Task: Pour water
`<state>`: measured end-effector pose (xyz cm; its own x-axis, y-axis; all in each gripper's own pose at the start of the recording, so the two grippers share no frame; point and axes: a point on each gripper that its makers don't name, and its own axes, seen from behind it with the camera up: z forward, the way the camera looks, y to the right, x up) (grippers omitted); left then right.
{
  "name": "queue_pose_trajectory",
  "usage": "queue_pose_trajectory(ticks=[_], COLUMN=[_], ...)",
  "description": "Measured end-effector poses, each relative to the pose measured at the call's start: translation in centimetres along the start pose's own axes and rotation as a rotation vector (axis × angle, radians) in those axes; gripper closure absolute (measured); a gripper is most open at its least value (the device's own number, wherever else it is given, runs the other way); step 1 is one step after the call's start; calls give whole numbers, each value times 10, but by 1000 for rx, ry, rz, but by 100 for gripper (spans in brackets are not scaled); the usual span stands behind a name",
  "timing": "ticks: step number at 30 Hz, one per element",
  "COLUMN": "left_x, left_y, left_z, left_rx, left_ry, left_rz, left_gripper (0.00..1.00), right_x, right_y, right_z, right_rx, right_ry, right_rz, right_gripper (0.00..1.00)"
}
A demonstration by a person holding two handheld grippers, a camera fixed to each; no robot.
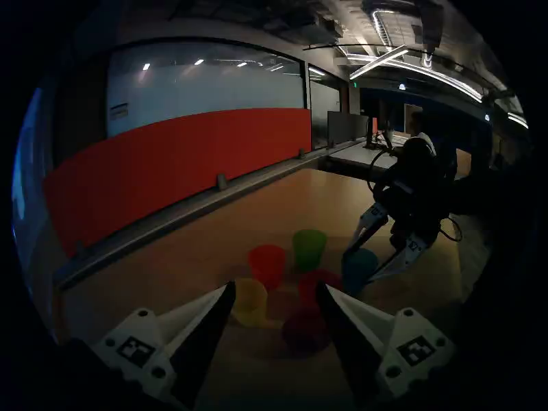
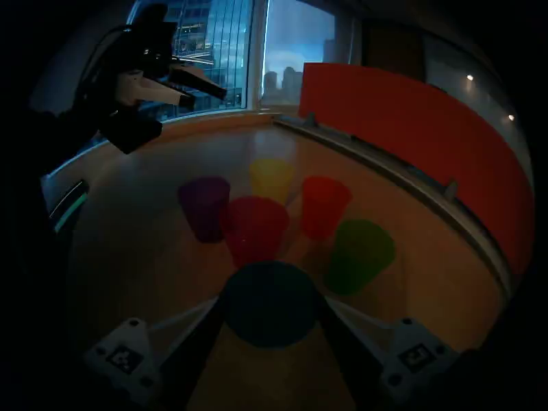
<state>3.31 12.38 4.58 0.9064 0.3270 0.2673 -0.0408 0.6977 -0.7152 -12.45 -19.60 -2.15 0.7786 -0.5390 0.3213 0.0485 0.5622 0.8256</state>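
Dim office, wooden table. Right gripper looks clamped on teal cup, at 6 o'clock of the cup cluster. Left gripper spread, empty. Risk: red cup sits tight at 12, so a careless lift knocks it over.

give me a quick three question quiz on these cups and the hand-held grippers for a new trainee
1. How many cups stand on the table?
2. True or false: the left hand-held gripper is shut on a cup.
3. Which cup sits between the fingers of the right hand-held gripper? A purple, B teal cup, C green

Key:
1. Six.
2. False: its fingers are apart and hold nothing.
3. B. Whether the fingers press on it cannot be told.
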Motion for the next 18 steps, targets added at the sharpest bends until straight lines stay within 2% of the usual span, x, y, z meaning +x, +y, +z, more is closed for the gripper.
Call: queue_pose_trajectory(ticks=[7, 18], left_x=[2, 8], left_y=[3, 8], left_z=[3, 8], left_rx=[-4, -16], left_ry=[0, 1], left_rz=[1, 7], left_gripper=[14, 14], right_x=[14, 60], right_y=[1, 14], right_z=[-16, -56], right_rx=[-13, -53], right_ry=[44, 167], right_rz=[12, 27], right_gripper=[5, 6])
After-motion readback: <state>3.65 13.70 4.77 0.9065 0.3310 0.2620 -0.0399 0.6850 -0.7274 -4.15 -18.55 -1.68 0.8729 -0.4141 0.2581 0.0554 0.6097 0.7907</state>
